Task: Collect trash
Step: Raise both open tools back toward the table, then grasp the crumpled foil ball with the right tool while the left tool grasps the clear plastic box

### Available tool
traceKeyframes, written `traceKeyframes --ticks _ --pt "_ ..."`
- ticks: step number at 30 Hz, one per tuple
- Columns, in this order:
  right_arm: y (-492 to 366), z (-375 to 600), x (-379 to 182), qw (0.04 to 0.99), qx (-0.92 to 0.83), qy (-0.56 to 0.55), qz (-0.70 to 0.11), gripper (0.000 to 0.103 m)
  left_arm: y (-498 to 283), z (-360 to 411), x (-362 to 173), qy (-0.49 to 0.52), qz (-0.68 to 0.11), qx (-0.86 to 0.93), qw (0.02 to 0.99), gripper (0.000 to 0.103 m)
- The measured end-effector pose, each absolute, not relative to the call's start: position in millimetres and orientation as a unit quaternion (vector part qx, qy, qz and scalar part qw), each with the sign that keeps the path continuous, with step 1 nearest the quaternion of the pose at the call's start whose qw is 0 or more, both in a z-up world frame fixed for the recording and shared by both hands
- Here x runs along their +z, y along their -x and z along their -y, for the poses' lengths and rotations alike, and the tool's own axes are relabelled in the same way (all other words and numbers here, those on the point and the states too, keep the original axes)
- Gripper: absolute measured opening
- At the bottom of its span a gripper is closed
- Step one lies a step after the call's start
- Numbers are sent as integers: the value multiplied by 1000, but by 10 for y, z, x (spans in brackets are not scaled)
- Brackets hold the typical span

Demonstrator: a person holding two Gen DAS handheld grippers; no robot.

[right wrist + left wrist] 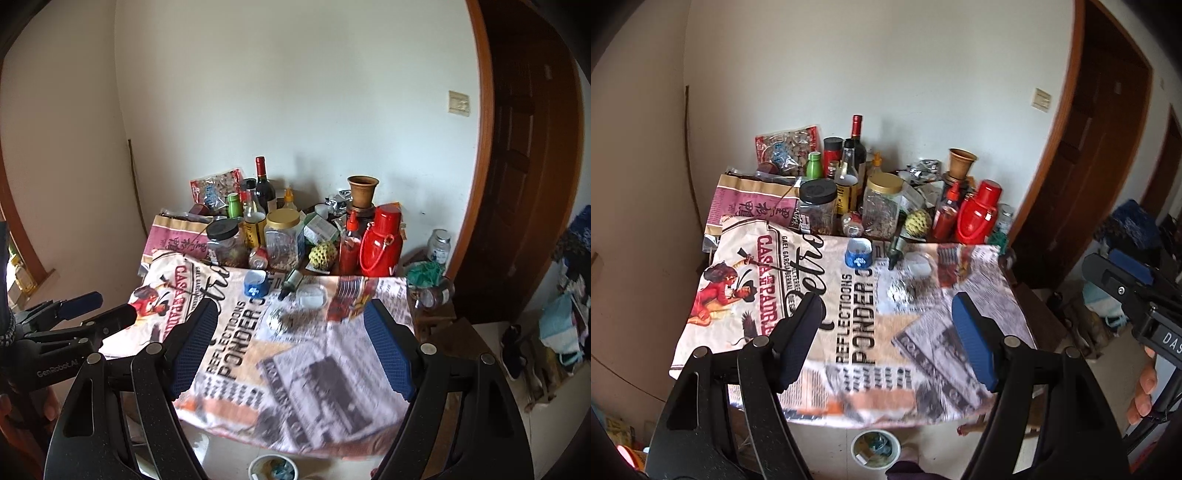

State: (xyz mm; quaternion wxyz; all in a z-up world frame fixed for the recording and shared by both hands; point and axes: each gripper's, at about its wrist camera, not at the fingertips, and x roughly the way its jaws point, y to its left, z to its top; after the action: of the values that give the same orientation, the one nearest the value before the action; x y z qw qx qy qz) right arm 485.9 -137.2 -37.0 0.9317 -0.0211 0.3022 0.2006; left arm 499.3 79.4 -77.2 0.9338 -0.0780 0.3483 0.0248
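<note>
Meanwhile, both tongs, left (886,336) and right (291,343), are hovering released and empty; crumpled foil trash (901,290) is lying on the worktop (1015,306) beyond them.

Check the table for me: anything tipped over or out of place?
Yes. A small green bottle lies tipped on its side at the far edge of the tablecloth. A blue cup sits beside it, and a crumpled foil ball rests mid-cloth. The bin stands on the floor below.

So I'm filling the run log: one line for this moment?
left gripper open, empty | right gripper open, empty | foil wad on cloth | bin below
</note>
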Motion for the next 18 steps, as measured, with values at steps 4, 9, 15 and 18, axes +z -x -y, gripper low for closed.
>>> traceKeyframes --ticks 4,9,15,18 --pt "-5256 1365 -541 920 219 25 -323 79 -5328 -785 -894 85 -358 47 929 72" --pt "-5616 1228 -861 902 220 28 -371 79 -5621 -906 -1087 88 -388 65 915 72" --pt "-6031 932 -1270 872 221 11 -437 79 -5928 -1246 -1280 81 -411 76 905 72" --pt "-6184 751 -1453 864 209 0 -458 79 -6165 -1465 -1401 83 -426 58 899 72"
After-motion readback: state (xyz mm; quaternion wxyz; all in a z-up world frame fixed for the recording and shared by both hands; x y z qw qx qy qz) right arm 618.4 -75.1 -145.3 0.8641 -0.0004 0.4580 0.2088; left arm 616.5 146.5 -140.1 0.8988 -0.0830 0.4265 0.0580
